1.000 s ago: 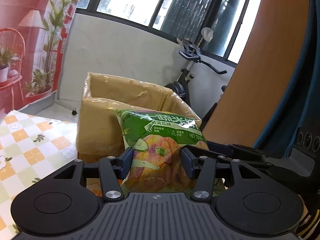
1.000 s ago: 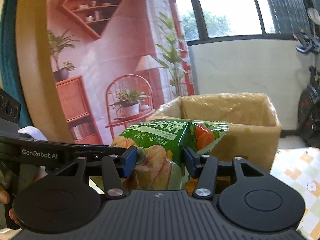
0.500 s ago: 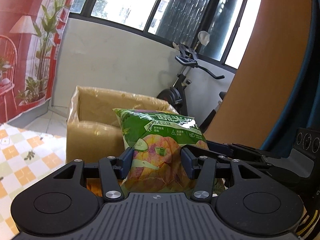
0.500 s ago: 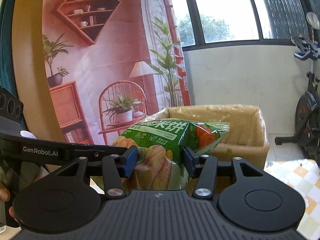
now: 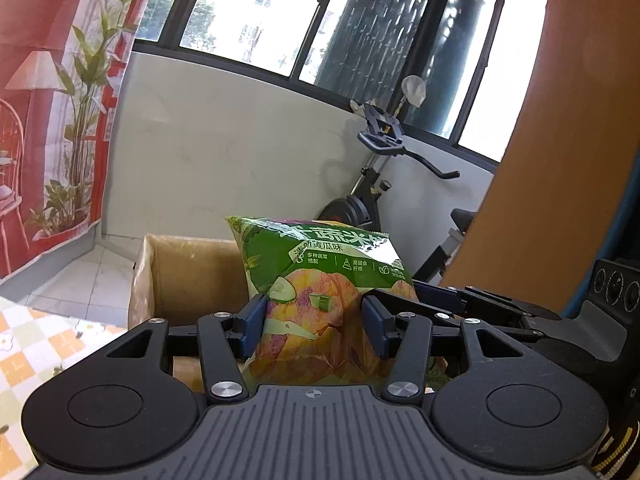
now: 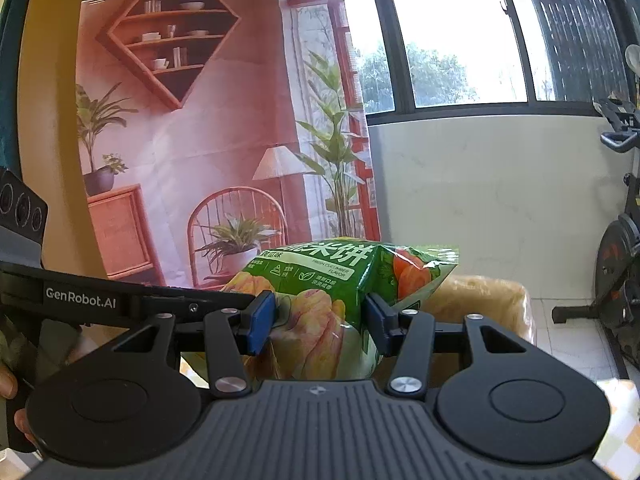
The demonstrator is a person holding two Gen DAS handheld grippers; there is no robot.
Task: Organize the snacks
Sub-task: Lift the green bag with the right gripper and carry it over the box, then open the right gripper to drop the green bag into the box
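Note:
My left gripper point(image 5: 314, 326) is shut on a green snack bag point(image 5: 320, 280) with cucumber pictures, held upright in the air. My right gripper point(image 6: 318, 326) is shut on a green snack bag point(image 6: 340, 280) of the same kind; whether it is the same bag I cannot tell. An open cardboard box point(image 5: 188, 276) stands just behind and below the bag in the left wrist view. It also shows in the right wrist view point(image 6: 488, 300), behind the bag at the right. The other gripper's black body shows at the right of the left wrist view point(image 5: 500, 312).
A checkered tablecloth point(image 5: 24, 352) lies at the lower left. An exercise bike point(image 5: 380, 184) stands behind the box by a white wall. A red printed backdrop point(image 6: 192, 128) hangs at the left. An orange panel point(image 5: 560, 140) fills the right side.
Both grippers have risen with the bags still held. The box now sits lower in both views and its open inside shows.

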